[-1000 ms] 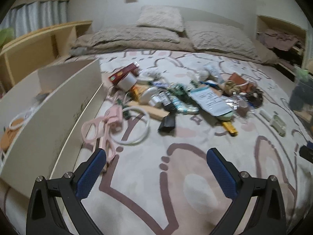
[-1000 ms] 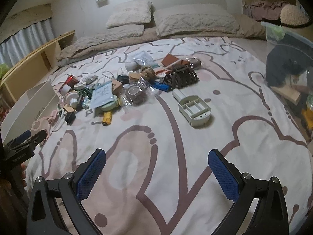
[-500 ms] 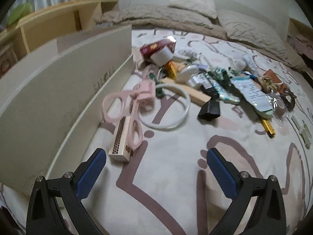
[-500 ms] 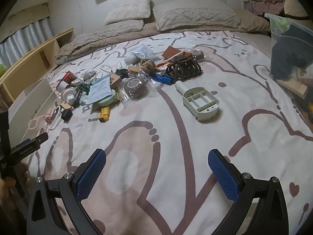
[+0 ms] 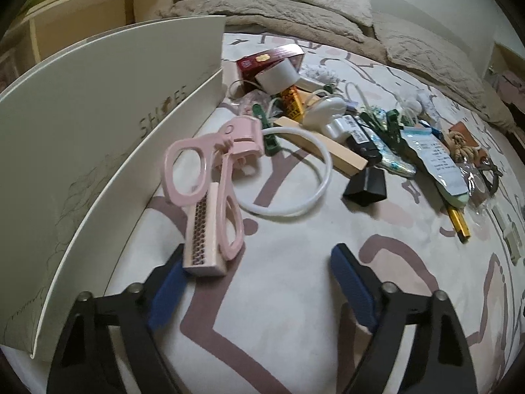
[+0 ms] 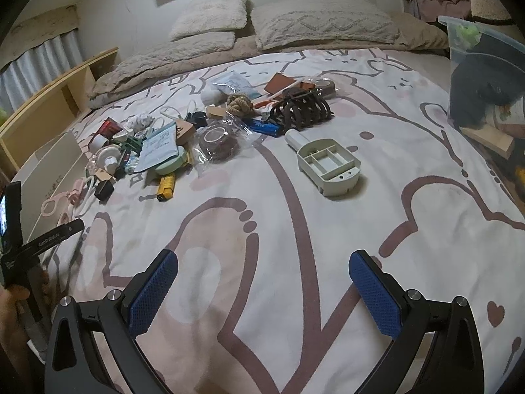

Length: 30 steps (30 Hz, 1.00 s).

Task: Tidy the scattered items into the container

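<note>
A cream shoe box (image 5: 98,115), the container, stands on the bed at the left. Beside it lie a pink eyelash curler (image 5: 226,170) and a beige grater-faced block (image 5: 201,226). My left gripper (image 5: 257,256) hovers low over them and its jaws are closing. The block's near end and the curler's handle loop sit just inside the left fingertip (image 5: 170,275); the right pad is apart from them. Further out lies the scattered pile, with a white ring (image 5: 295,177) and a black clip (image 5: 366,187). My right gripper (image 6: 262,272) stands open over bare bedspread, nothing between its fingers.
A cream plastic holder (image 6: 328,164) and a brown hair claw (image 6: 303,108) lie mid-bed. A clear bin (image 6: 485,65) stands at the right edge, pillows (image 6: 321,23) at the head, a wooden shelf (image 6: 49,111) behind the box. A hand (image 6: 13,298) shows at lower left.
The left gripper came down and closer to the pink curler and block, rolled a little, and its jaws narrowed. The right gripper has hardly moved.
</note>
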{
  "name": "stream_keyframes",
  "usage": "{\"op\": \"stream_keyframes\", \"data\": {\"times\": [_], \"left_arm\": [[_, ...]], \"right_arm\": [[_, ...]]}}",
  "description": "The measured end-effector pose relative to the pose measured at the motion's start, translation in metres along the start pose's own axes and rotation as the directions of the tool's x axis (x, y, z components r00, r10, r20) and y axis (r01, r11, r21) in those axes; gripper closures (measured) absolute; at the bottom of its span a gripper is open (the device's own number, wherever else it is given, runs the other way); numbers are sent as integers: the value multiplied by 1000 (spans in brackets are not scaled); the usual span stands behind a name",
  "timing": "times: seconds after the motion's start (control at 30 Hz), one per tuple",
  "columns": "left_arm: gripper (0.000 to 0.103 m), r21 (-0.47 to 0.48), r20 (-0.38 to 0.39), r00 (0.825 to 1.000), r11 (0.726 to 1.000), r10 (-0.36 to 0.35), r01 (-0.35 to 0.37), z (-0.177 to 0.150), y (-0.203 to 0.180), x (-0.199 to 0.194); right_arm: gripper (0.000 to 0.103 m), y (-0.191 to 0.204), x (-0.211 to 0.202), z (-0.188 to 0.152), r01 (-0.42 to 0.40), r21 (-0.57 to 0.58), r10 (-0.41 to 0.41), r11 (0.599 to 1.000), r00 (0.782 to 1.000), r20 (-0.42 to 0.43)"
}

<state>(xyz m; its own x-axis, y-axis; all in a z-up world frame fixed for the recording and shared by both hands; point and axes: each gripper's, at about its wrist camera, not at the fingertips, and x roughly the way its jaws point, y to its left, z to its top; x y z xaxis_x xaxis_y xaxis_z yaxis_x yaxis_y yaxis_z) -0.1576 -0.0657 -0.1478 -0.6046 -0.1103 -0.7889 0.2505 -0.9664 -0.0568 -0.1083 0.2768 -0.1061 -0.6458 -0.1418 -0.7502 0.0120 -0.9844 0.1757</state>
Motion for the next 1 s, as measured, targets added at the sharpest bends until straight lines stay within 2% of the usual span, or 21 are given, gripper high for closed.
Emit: {"op": "stream_keyframes", "data": {"times": [0.17, 0.27, 0.33, 0.43, 0.73, 0.87, 1.0], "left_arm": [[37, -20, 6, 999, 999, -32, 32, 2, 6, 0], [50, -41, 8, 998, 998, -56, 56, 4, 12, 0], [63, -45, 8, 998, 997, -64, 64, 5, 13, 0], [75, -34, 8, 997, 997, -75, 75, 6, 14, 1], [76, 62, 5, 992, 991, -122, 122, -1, 2, -8], [76, 113, -18, 987, 981, -158, 159, -13, -5, -17], [76, 148, -43, 973, 962, -226, 229, -21, -16, -26]], "right_arm": [[0, 1, 0, -2, -1, -2, 1, 1000, 1000, -6], [0, -1, -2, -1, 7, 4, -7, 1000, 1000, 3], [0, -2, -3, 0, 11, 9, -12, 1000, 1000, 9], [0, -3, -5, 7, 33, -4, -33, 999, 999, 24], [0, -8, 6, 36, 147, -85, -143, 985, 988, 54], [0, -11, 20, 41, 220, -134, -212, 966, 975, 71], [0, -23, 30, 45, 239, -117, -231, 964, 970, 80]]}}
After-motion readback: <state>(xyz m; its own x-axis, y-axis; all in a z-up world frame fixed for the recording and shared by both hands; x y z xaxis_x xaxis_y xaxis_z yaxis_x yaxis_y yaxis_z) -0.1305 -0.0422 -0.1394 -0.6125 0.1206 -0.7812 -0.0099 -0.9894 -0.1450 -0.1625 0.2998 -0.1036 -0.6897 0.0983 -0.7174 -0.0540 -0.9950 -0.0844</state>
